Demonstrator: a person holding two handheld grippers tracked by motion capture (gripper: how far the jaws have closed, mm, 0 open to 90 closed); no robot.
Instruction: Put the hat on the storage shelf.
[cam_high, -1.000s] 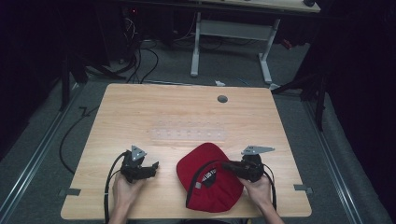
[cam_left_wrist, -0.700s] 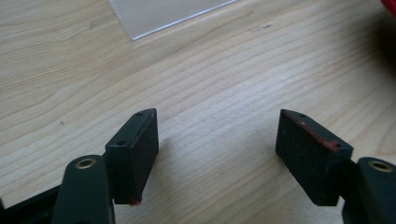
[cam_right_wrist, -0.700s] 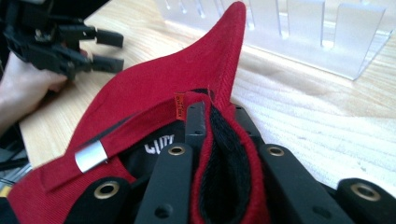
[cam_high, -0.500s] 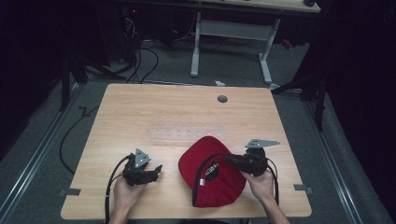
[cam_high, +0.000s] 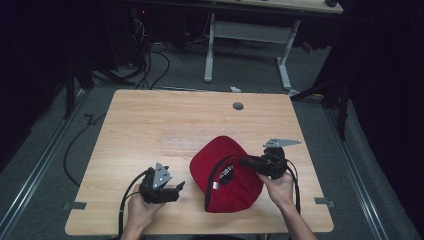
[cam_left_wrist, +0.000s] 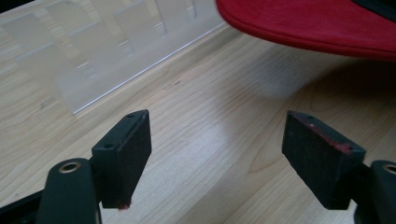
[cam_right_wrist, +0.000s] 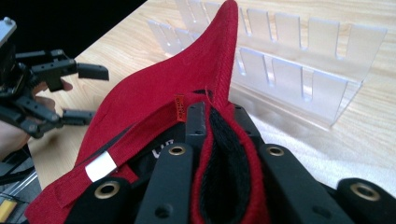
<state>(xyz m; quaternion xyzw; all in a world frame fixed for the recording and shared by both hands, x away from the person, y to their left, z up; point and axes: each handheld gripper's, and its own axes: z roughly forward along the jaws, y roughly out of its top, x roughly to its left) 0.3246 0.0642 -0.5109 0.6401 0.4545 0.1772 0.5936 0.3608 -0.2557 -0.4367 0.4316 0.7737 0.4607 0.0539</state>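
A red cap is held at the near right part of the wooden table. Its edge is pinched tight by the right gripper, and in the right gripper view the red cloth is seen squeezed between the 2 black jaws. The cap is tipped up, and part of it is lifted off the wood. The left gripper is kept just beside the cap, not touching it. Its 2 jaws are spread wide apart, and nothing is held between them.

The step in hand looks like lifting or turning the cap with 1 gripper. For the next move, the other side of the cap would likely need to be caught by the left gripper, so the soft cloth is kept from flopping. A slow, gentle pull would be needed.

A clear plastic rack with slots is stood on the table just behind the cap. A small round grey hole is seen near the far edge. The room around is dark. Cables are spread on the grey floor, and the white legs of another table are seen behind.
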